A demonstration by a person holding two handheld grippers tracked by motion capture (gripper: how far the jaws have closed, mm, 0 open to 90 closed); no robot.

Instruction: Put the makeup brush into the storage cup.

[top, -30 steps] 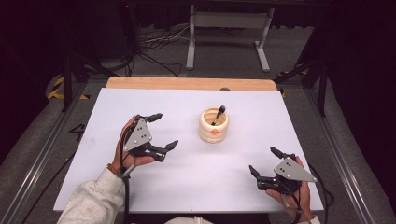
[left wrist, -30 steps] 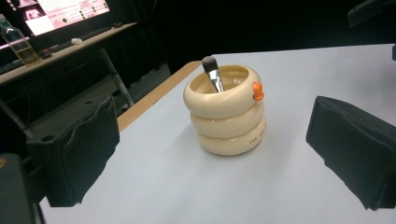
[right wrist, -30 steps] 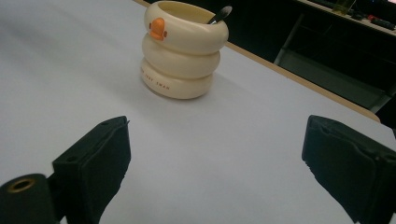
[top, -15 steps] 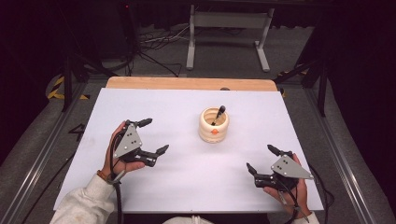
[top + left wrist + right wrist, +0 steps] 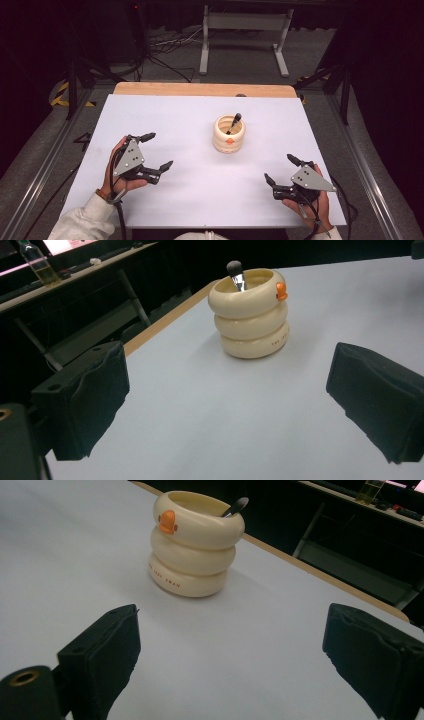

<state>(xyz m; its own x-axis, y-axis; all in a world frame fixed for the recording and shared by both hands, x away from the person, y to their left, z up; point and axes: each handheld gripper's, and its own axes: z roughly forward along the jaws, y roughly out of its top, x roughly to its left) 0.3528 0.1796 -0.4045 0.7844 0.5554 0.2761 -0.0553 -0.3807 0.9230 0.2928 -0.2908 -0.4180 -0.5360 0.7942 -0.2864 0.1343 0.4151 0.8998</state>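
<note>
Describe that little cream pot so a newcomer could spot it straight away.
Look at the white table: just past its middle stands the cream pot, with nothing around it. It looks like three stacked rings, carries a small orange beak on its rim, and a dark-tipped brush leans out of it.

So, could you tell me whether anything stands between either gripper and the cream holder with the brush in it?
Nothing visible does. Bare white table lies between the left gripper and the cream holder, and likewise from the right gripper; both have open jaws.
</note>
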